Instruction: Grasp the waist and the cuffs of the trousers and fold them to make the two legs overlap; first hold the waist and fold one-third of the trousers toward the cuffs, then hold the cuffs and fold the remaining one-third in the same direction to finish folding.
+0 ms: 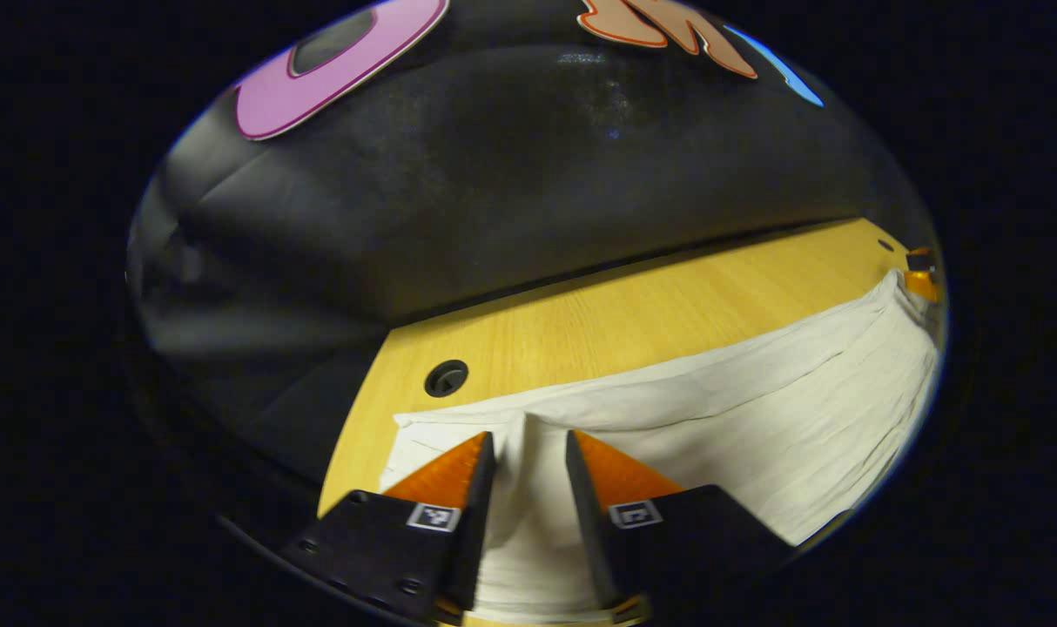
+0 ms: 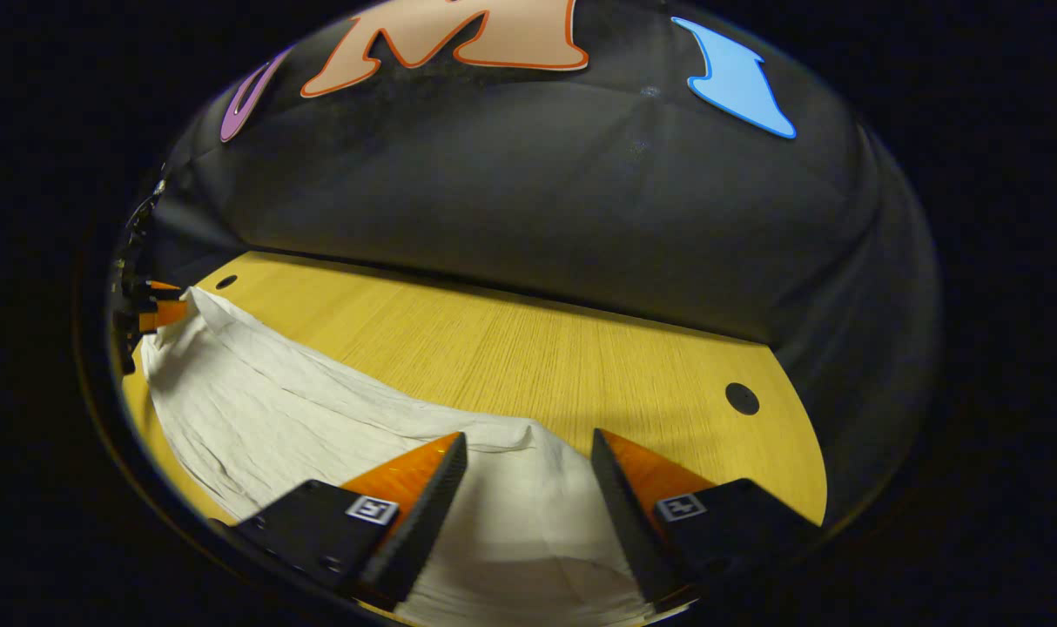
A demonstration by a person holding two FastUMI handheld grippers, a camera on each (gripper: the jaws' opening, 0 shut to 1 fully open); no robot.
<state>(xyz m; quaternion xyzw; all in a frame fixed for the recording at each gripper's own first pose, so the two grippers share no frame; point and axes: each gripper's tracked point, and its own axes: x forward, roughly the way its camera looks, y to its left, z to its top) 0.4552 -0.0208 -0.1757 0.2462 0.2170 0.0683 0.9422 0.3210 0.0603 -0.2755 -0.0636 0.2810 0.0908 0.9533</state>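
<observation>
White trousers lie stretched along the wooden table from one gripper to the other. My left gripper is shut on one end, where the cloth rises in a small ridge between its fingers. In the right gripper view, my right gripper grips the other end of the trousers, with a hump of cloth between its fingers. Each gripper also appears far off in the other's view, at the pointed tip of the cloth: the right gripper and the left gripper.
The table has small round holes near its corners. Its bare wood runs beyond the trousers up to the black booth wall. The table's left edge is close to my left gripper.
</observation>
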